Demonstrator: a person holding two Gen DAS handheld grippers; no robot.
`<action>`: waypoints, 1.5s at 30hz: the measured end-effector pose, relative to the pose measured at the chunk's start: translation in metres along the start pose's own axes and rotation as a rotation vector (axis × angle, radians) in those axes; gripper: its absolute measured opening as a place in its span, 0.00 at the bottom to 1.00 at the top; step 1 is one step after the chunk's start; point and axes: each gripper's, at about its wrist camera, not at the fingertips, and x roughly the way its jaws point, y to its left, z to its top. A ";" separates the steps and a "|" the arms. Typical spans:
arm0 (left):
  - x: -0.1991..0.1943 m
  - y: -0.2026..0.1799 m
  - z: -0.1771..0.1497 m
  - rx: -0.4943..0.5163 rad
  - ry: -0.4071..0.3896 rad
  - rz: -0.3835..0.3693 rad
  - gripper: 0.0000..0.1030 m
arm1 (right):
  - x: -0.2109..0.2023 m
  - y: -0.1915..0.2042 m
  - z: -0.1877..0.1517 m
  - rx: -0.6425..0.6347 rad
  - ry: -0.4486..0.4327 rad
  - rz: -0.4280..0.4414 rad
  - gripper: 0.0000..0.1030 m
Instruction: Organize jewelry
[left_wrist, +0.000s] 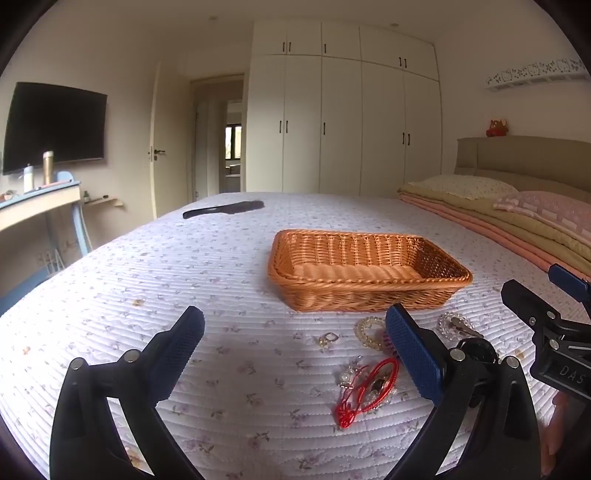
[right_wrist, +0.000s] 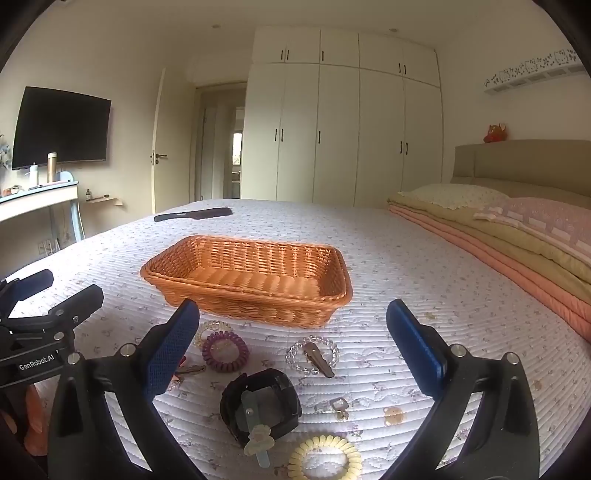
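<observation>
An empty orange wicker basket (left_wrist: 369, 271) (right_wrist: 251, 280) stands on the bed. Jewelry lies loose in front of it. In the left wrist view I see a red cord bracelet (left_wrist: 364, 391), a small ring (left_wrist: 330, 338) and a pale bead bracelet (left_wrist: 369, 330). In the right wrist view I see a purple coil tie (right_wrist: 225, 351), a clear bead bracelet (right_wrist: 313, 355) with a dark clip on it, a black watch (right_wrist: 260, 404), a yellow coil tie (right_wrist: 325, 458) and a small clasp (right_wrist: 340, 404). My left gripper (left_wrist: 295, 354) and right gripper (right_wrist: 293, 343) are both open and empty above them.
A black comb (left_wrist: 223, 209) lies at the bed's far side. Folded blankets and pillows (right_wrist: 517, 236) are stacked on the right. A desk (left_wrist: 37, 206) with bottles stands left of the bed. White wardrobes (left_wrist: 343, 122) line the back wall.
</observation>
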 end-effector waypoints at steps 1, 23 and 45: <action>0.000 0.000 0.000 0.000 0.000 0.000 0.93 | 0.000 -0.002 0.000 0.004 0.000 0.002 0.94; 0.001 -0.001 0.000 0.001 0.003 -0.001 0.93 | 0.005 -0.005 -0.004 0.018 0.002 0.008 0.94; 0.001 -0.001 0.000 0.000 0.004 -0.002 0.93 | 0.006 -0.005 -0.006 0.015 0.003 0.011 0.94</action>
